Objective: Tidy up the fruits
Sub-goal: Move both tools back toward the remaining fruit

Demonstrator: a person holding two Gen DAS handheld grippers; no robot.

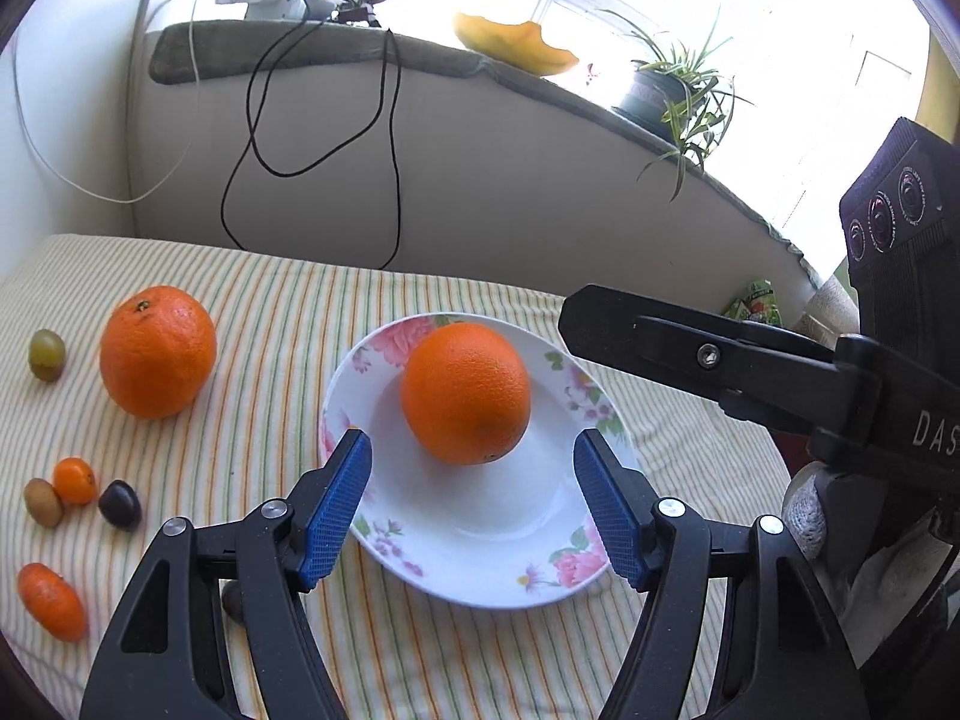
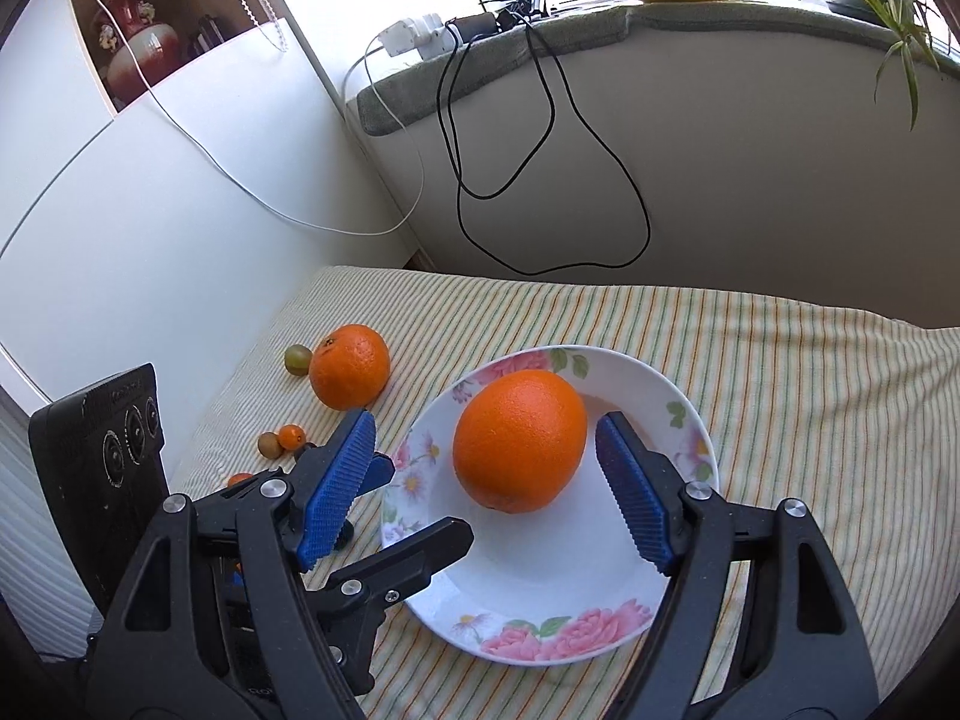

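A large orange (image 1: 465, 393) (image 2: 519, 441) lies in a white floral plate (image 1: 480, 552) (image 2: 540, 588) on the striped cloth. My left gripper (image 1: 471, 501) is open and empty, hovering over the plate's near side, just short of the orange. My right gripper (image 2: 486, 489) is open with its blue pads either side of the orange, not touching it. A second orange (image 1: 157, 351) (image 2: 350, 366) sits on the cloth left of the plate. Small fruits lie further left: a green grape (image 1: 47, 354), a kumquat (image 1: 75, 480), a dark grape (image 1: 120, 505), a kiwi-brown fruit (image 1: 43, 502), another kumquat (image 1: 51, 601).
The striped cloth (image 1: 420, 660) covers the table, which meets a wall and a padded windowsill (image 1: 420, 60) behind. Black and white cables (image 1: 324, 138) hang down the wall. A potted plant (image 1: 666, 90) and a yellow dish (image 1: 516, 45) stand on the sill. A white cabinet (image 2: 150, 210) is at left.
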